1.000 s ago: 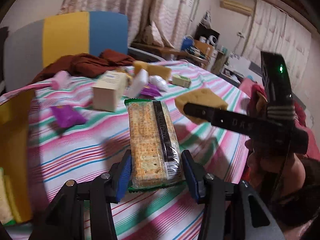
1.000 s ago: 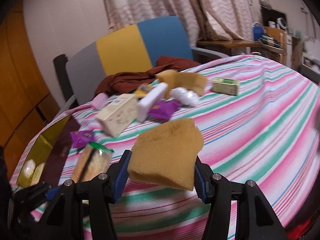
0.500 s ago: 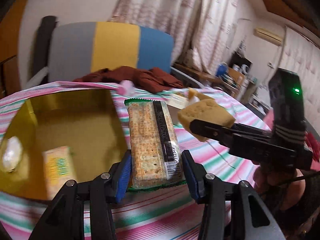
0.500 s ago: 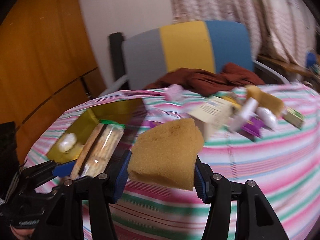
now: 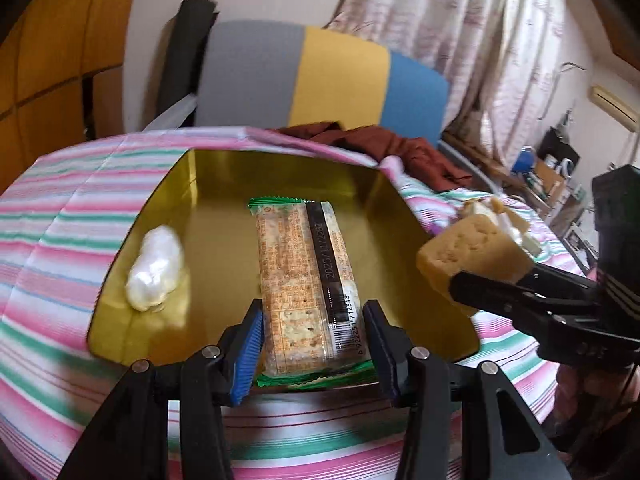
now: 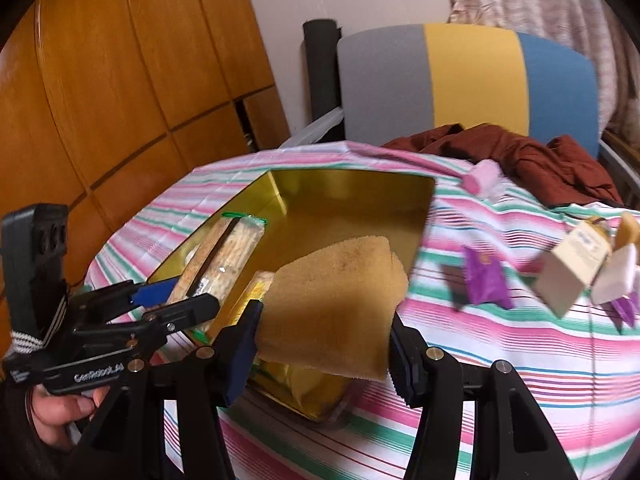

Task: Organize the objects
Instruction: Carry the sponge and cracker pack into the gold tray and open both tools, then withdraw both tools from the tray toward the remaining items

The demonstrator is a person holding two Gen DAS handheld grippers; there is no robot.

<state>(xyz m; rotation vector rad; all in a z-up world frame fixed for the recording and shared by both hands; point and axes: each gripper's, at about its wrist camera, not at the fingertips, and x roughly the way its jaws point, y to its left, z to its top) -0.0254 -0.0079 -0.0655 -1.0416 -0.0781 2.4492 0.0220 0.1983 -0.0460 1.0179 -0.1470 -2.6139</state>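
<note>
A long packet of crackers [image 5: 304, 280] with green ends sits between the blue pads of my left gripper [image 5: 314, 328], which is shut on it. The packet hangs over the open gold tin [image 5: 216, 184] on the striped tablecloth. In the tin lies a white wrapped item [image 5: 154, 268]. My right gripper [image 6: 324, 332] is shut on a tan sponge [image 6: 332, 304] and holds it above the tin's near right corner. A yellow-green packet [image 6: 260, 288] in the tin shows partly under the sponge. The two grippers are side by side, the left one [image 6: 168, 300] just left of the sponge.
Right of the tin on the cloth lie a purple packet [image 6: 484, 280], a beige box [image 6: 572, 272], a white block [image 6: 616, 280] and a pink item [image 6: 482, 176]. A maroon cloth [image 6: 520, 152] is heaped by a grey, yellow and blue chair [image 6: 468, 80]. Wooden panels [image 6: 120, 80] stand left.
Both grippers have swung left, away from the scattered items, and now hang over the gold tin. Each still holds its object, the crackers and the sponge.
</note>
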